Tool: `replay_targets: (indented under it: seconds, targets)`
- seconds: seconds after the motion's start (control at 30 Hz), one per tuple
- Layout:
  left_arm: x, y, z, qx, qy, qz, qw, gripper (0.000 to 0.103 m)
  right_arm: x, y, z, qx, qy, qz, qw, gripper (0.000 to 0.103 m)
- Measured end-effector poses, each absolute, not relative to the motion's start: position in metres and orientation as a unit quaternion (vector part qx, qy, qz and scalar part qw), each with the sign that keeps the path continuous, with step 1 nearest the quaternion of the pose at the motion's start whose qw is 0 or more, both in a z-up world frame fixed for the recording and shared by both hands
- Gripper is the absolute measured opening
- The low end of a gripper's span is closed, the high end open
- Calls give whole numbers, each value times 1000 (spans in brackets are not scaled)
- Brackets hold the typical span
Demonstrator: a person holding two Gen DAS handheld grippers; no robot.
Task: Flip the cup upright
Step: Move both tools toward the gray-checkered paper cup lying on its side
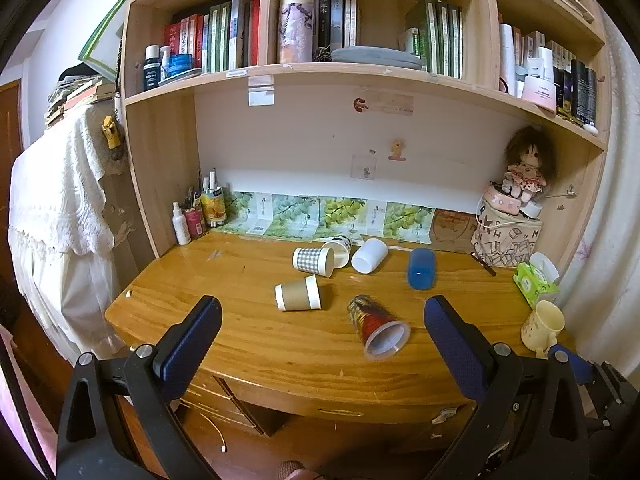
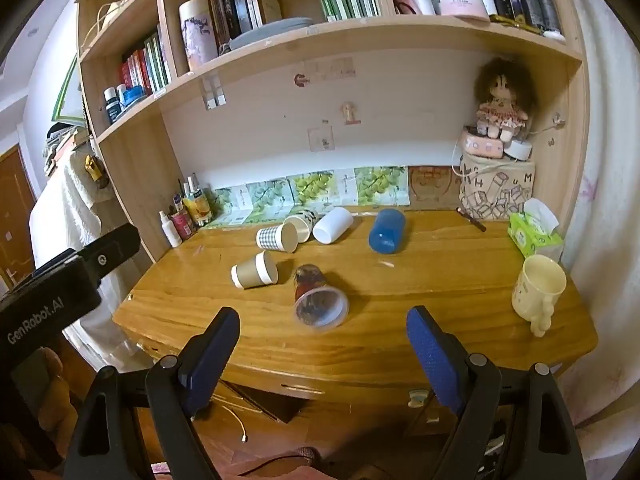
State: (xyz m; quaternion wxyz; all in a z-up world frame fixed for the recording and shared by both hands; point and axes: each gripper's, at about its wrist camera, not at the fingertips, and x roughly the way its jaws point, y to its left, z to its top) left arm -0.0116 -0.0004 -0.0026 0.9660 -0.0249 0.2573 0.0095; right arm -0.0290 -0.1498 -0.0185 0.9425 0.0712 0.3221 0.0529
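Your left tongs [image 1: 322, 322] and right tongs [image 2: 322, 330] both stood apart, empty, short of the wooden counter [image 1: 240, 332], six cups lay toppled, red-patterned clear plastic cup [image 2: 318, 298] nearest you.

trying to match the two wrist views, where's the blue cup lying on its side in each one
Left wrist: blue cup lies right of centre on the desk, behind the right tong.
Right wrist: blue cup lies just right of centre, toward the back of the desk.
Shared landmark: the white cup lies immediately to its left in both.
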Motion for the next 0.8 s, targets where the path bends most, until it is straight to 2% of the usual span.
replay_targets:
  seconds: [0.8]
  targets:
    - [4,13,-29,-30,341,7,940,101,-23,-160,-42,134,380,41,914,86]
